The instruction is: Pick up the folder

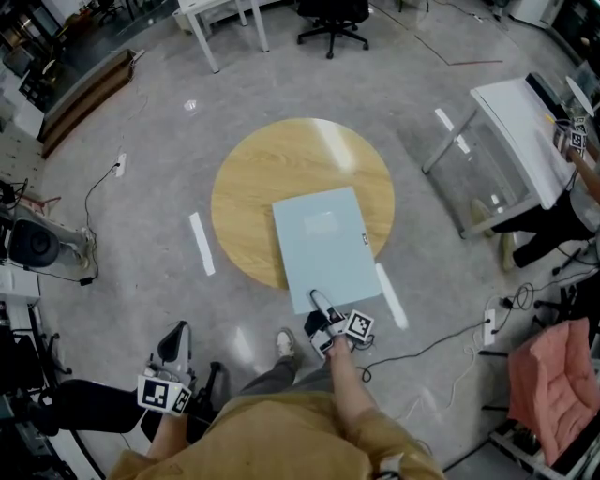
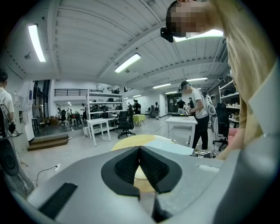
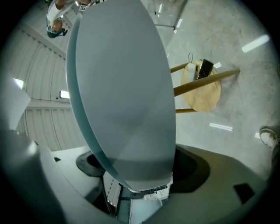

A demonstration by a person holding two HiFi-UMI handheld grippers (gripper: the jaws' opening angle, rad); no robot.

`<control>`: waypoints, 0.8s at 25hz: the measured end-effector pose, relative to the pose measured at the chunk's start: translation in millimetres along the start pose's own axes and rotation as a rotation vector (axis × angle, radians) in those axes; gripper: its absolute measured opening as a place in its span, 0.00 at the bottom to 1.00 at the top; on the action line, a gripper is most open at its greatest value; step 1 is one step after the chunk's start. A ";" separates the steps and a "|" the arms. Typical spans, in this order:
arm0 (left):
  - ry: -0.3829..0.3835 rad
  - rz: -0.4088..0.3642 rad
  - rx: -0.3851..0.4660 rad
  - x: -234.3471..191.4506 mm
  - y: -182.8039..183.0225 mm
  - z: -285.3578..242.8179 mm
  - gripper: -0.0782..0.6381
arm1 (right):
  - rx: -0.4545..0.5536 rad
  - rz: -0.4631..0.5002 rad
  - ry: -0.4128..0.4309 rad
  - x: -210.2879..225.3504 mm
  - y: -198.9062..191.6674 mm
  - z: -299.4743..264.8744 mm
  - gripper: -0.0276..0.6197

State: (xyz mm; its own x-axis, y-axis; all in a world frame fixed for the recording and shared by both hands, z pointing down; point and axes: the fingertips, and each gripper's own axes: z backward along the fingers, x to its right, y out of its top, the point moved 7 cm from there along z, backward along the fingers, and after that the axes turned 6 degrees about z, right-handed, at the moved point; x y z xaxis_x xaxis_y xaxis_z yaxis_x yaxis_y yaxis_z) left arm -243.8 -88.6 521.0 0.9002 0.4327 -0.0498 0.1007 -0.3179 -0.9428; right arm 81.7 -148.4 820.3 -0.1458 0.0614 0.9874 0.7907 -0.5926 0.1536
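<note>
Left gripper (image 1: 174,339) hangs low at the person's side; only its own view shows the jaws pressed together on nothing. The right arm reaches forward, right gripper (image 1: 321,305) clamped on the near edge of the pale blue folder (image 1: 323,244), which overhangs the round wooden table (image 1: 248,178). Beyond stands a black office chair (image 1: 333,19)

A pale blue folder (image 1: 323,246) lies across the round wooden table (image 1: 253,187), its near edge overhanging the rim. The right gripper (image 1: 319,300) meets that near edge. The left gripper (image 1: 175,337) hangs near-left, well apart from the table.
</note>
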 end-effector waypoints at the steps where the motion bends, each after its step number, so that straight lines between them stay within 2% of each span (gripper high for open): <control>1: 0.001 0.002 -0.002 0.8 -0.9 0.7 0.11 | 0.008 0.000 0.000 0.2 1.3 0.6 0.63; 7: 0.007 0.008 -0.004 -0.3 -3.4 3.1 0.11 | 0.040 0.036 -0.023 4.9 5.0 3.2 0.62; 9: 0.006 0.010 -0.001 -1.5 -4.1 3.8 0.11 | 0.055 0.052 -0.038 4.5 5.2 4.1 0.55; 16: -0.002 0.021 0.015 -3.4 -3.2 4.1 0.11 | 0.090 0.108 -0.067 -8.7 6.2 6.6 0.50; 20: -0.008 0.024 0.024 -3.5 -2.4 1.6 0.11 | 0.098 0.108 -0.041 -18.7 6.3 4.5 0.49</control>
State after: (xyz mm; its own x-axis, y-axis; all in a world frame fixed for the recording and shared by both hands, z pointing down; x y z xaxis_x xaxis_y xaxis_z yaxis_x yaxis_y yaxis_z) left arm -247.9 -88.0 522.9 0.8988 0.4319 -0.0747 0.0691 -0.3079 -0.9489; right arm 92.1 -149.7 803.0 -0.0335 0.0358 0.9988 0.8549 -0.5166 0.0472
